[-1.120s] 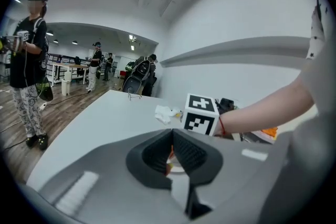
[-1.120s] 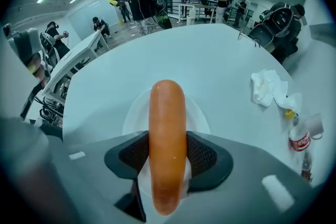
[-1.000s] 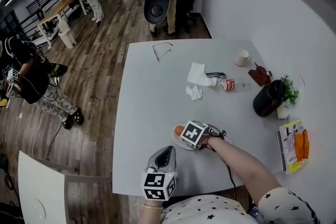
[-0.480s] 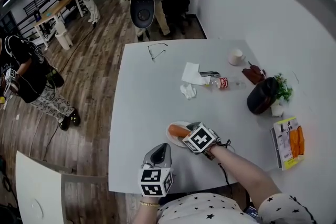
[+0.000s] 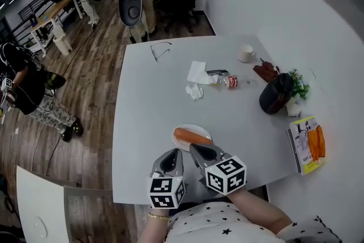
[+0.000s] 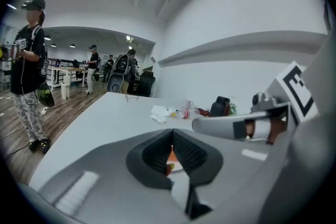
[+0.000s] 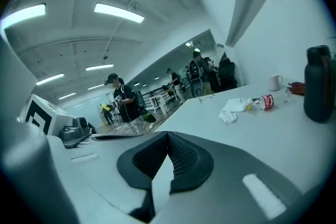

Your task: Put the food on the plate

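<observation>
Bright, even light from ceiling strip lights (image 7: 118, 12); faint shadows; heavy fisheye bending at edges; near foreground blurred.

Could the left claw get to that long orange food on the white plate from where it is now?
Probably yes. The left claw sits just short of the round white plate holding the long orange food, with nothing between them. Its jaws are shut, so they would have to open first.

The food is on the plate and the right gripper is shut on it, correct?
No. The food is on the plate, but the right gripper is shut on nothing; the right gripper view shows its jaws together and empty.
</observation>
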Demonstrator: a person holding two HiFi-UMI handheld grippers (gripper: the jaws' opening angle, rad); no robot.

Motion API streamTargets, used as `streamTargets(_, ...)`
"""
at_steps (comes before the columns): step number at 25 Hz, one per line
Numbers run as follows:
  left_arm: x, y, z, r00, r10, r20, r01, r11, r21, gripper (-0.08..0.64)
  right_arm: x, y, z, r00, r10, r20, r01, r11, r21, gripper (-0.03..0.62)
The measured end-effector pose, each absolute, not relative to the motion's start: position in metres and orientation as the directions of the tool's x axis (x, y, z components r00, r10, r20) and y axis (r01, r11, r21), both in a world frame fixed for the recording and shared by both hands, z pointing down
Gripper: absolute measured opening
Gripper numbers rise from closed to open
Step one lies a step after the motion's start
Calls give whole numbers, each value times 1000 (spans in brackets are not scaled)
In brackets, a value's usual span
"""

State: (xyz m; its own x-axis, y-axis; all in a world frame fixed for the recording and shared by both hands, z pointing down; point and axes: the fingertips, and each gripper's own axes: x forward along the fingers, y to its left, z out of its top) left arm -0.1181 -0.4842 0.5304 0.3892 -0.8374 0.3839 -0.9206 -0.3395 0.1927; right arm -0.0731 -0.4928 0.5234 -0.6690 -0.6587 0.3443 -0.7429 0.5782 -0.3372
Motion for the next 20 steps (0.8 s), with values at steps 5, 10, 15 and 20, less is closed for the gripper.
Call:
streamTargets(5,-117,-482,526,377,-844,382,-925,-326,193,8,-71,-487,521,-641,-687,342,-767,571,-291,-2)
streamTargets(10,-116,-480,523,373,-844,385,-927,-319,199,8,-67,-488,516,-623,-704,340,-782,559,-276,-2)
streamTargets(15,-120,-482,522,361,-850,385,-932,-311,188,8,-65,-491,518,-611,-711,347,-792,550,-266,-2)
streamTargets(20,-124,-483,523,351,-853,387,-935,-295,197,8,-66,-491,519,-607,-712,352,-794,546,-266,-2)
